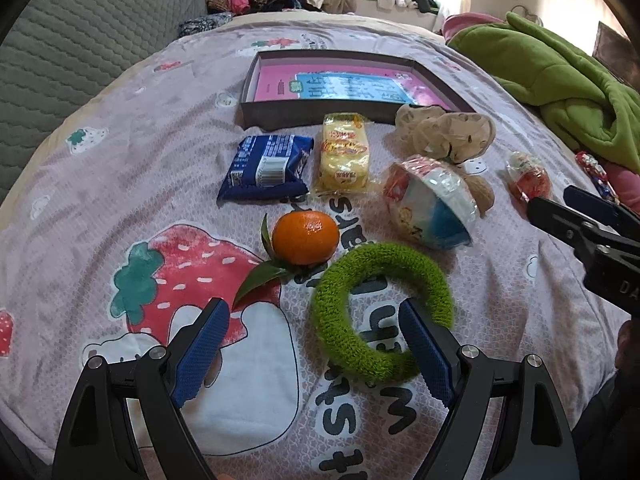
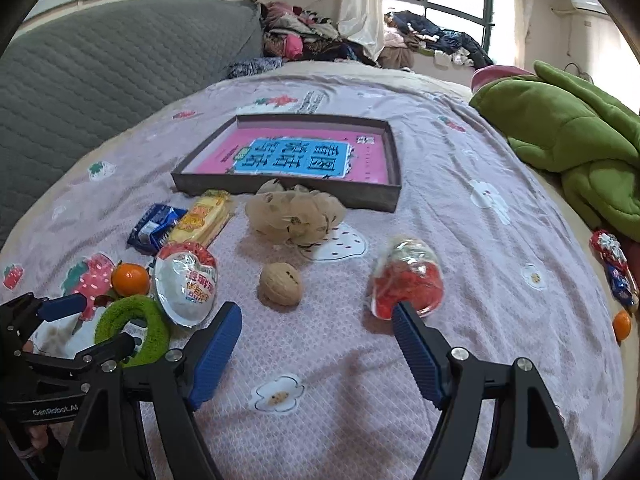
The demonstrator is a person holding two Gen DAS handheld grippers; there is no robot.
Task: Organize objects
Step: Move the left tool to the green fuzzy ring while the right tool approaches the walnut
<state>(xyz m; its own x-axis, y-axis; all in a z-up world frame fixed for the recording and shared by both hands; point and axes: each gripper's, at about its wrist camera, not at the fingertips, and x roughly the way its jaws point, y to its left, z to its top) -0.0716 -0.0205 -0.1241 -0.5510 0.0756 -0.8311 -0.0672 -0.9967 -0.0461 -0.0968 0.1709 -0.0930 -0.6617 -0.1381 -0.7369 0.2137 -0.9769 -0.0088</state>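
The left tongs (image 1: 312, 320) hang spread apart over the bed, one finger resting inside the green ring (image 1: 382, 312), gripping nothing. The right tongs (image 2: 318, 326) gape too, empty, the walnut (image 2: 280, 284) at their twelve o'clock. Nothing sits in the dark tray (image 1: 320, 116) yet (only its pink lining), so sorting looks barely begun; next, I'd guess, the left must close on the ring's band.

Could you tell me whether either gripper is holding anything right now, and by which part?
Nothing is held. The left gripper and right gripper are both open above the bedspread.
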